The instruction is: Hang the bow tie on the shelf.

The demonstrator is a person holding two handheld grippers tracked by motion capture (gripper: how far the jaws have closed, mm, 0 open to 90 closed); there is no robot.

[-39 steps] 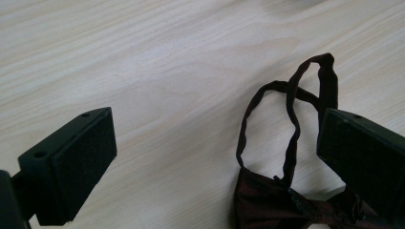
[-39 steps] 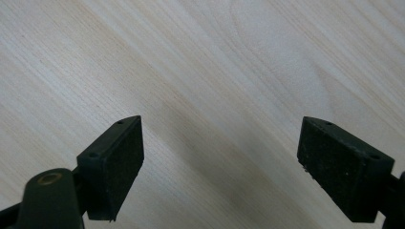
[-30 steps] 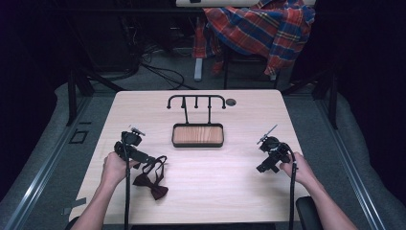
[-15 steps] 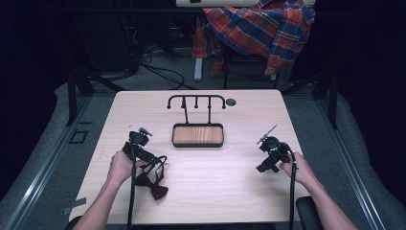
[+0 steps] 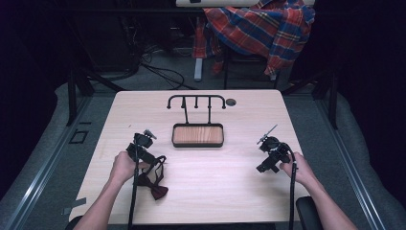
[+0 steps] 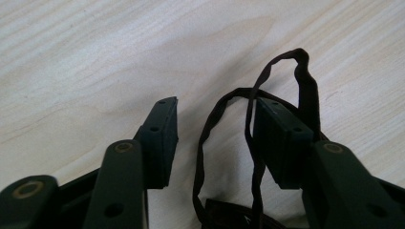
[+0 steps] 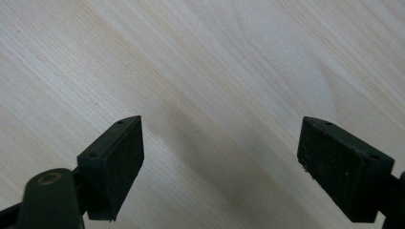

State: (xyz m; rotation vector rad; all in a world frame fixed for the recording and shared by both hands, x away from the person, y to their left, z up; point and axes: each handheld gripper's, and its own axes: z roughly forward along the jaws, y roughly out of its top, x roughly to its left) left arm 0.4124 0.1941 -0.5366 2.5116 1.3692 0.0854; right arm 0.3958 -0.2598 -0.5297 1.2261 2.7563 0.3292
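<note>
A dark red bow tie (image 5: 155, 186) lies on the wooden table (image 5: 215, 191) at the front left, and its thin dark strap (image 6: 206, 143) loops away from it. My left gripper (image 5: 144, 155) hangs just over that strap. In the left gripper view the left gripper (image 6: 217, 119) is open, with one run of the strap between the jaws and the loop curling round the outside of the right jaw. My right gripper (image 5: 264, 165) rests at the front right; in its own view the right gripper (image 7: 219, 143) is wide open above bare wood.
A black hook rack (image 5: 196, 100) rises from a wooden tray base (image 5: 197, 135) at the table's middle back. A small round hole (image 5: 231, 102) sits near the far edge. A plaid cloth (image 5: 261, 28) hangs over a chair beyond the table.
My left gripper has shifted a little to the right, over the bow tie's strap. The right gripper has stayed where it was.
</note>
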